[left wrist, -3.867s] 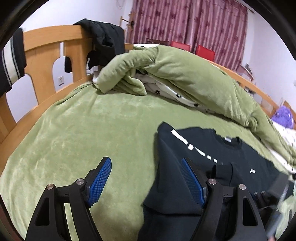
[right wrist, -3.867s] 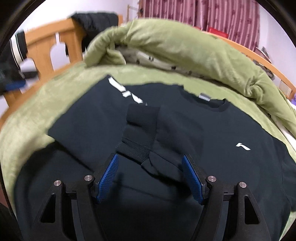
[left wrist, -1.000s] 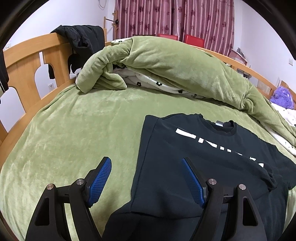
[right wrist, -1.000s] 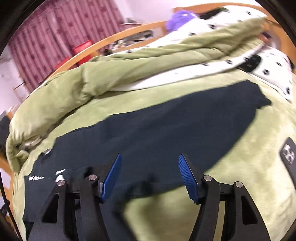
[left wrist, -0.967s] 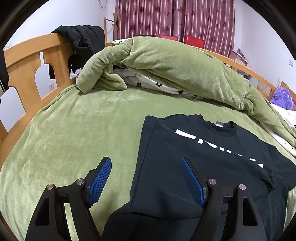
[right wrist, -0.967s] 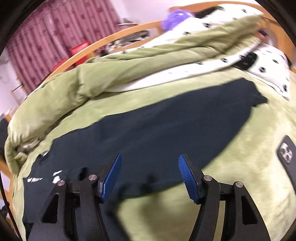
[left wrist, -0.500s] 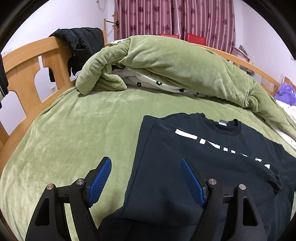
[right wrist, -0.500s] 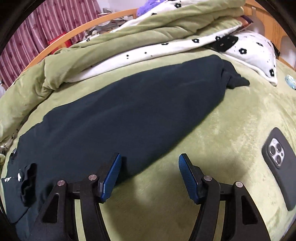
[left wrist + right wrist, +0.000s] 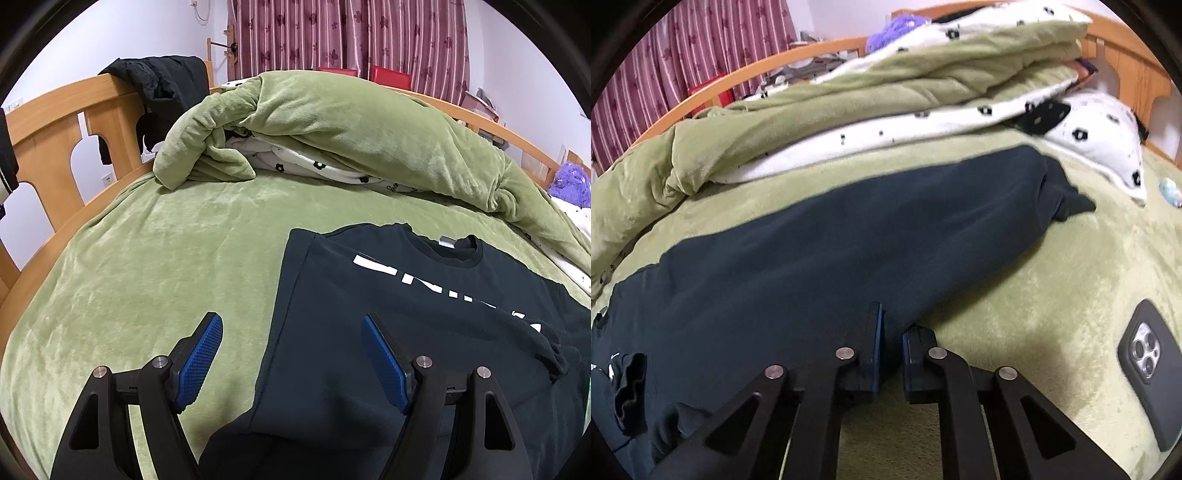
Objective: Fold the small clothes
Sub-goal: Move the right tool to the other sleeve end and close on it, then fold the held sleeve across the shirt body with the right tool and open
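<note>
- The black sweatshirt (image 9: 424, 332) lies spread flat on the green bed cover (image 9: 166, 266), with its neck opening pointing towards the heaped green quilt (image 9: 351, 136).
- White lettering (image 9: 436, 284) runs across the sweatshirt below its collar, and a sleeve cuff (image 9: 546, 347) is folded in over the chest, lying on the lettering's far end.
- The left gripper (image 9: 291, 354) hangs over the sweatshirt's side edge with its blue pads spread wide and nothing between them; one finger is above the bed cover, the other above the black cloth.
- The right gripper (image 9: 889, 339) is at the sweatshirt's near edge, its two fingers pressed together and pinching a fold of the black cloth (image 9: 849, 251) between the blue pads.
- From the right wrist view, the other sleeve runs away from the sweatshirt's body across the bed cover, ending in a bunched cuff (image 9: 1067, 199) near a white pillow with black flowers (image 9: 1108, 136).
- A phone in a dark case (image 9: 1152, 365) lies camera-side up on the bed cover, well apart from the sweatshirt, on the side away from the quilt.
- Beyond the quilt stand a wooden bed frame (image 9: 55, 122) with a dark garment (image 9: 162, 85) hung over it, and maroon curtains (image 9: 351, 33).
</note>
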`<state>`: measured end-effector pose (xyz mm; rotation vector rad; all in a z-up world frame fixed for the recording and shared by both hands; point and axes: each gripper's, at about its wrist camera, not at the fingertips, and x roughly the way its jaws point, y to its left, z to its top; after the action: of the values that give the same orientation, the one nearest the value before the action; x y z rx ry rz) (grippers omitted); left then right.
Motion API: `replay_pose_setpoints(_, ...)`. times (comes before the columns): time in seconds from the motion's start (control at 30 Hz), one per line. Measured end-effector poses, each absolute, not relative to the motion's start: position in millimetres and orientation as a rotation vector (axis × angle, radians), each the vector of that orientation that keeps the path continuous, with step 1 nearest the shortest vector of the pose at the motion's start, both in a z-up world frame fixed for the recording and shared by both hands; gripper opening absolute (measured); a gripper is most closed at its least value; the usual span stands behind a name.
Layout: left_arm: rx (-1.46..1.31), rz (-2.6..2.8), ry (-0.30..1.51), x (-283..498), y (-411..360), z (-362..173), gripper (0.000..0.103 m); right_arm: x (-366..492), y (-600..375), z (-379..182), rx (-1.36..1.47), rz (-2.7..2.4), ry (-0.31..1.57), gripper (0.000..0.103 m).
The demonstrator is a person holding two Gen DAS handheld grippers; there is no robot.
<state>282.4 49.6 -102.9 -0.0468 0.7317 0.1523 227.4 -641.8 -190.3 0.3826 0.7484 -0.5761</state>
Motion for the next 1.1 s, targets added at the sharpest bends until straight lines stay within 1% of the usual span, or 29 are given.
replay_pose_setpoints(0.1,-0.054,0.154,0.726,279.3,53.6,-100.0,0.076,226.0,-631.2,-175.0,0.327,-0.598,0.705,0.008)
replay_pose_setpoints(0.2,-0.05,0.157,0.714,275.1,56.5,-96.4,0.076,222.2,-622.7,-154.4,0.331,-0.599,0.652,0.008)
replay_pose_setpoints(0.5,-0.058,0.164,0.707,265.2,69.9,-85.7,0.076,219.4,-575.7,-75.9,0.342,-0.54,0.491,0.008)
replay_pose_setpoints(0.67,-0.102,0.161,0.717,264.3,81.7,-82.9,0.076,233.2,-495.3,-27.5,0.229,-0.411,0.42,0.008)
replay_pose_setpoints(0.8,-0.174,0.157,0.729,264.1,94.2,-79.9,0.076,254.4,-415.7,-3.5,0.136,-0.27,0.409,0.006)
replay_pose_setpoints(0.9,-0.227,0.148,0.742,263.6,103.3,-79.7,0.076,270.9,-349.2,-4.0,0.112,-0.13,0.444,0.006)
replay_pose_setpoints(0.97,-0.242,0.147,0.743,263.5,106.3,-79.7,0.076,279.7,-301.7,-21.5,0.062,-0.067,0.48,0.006)
replay_pose_setpoints(1.1,-0.23,0.139,0.742,261.5,106.5,-79.4,0.076,291.2,-232.9,-84.3,-0.055,0.006,0.618,0.006)
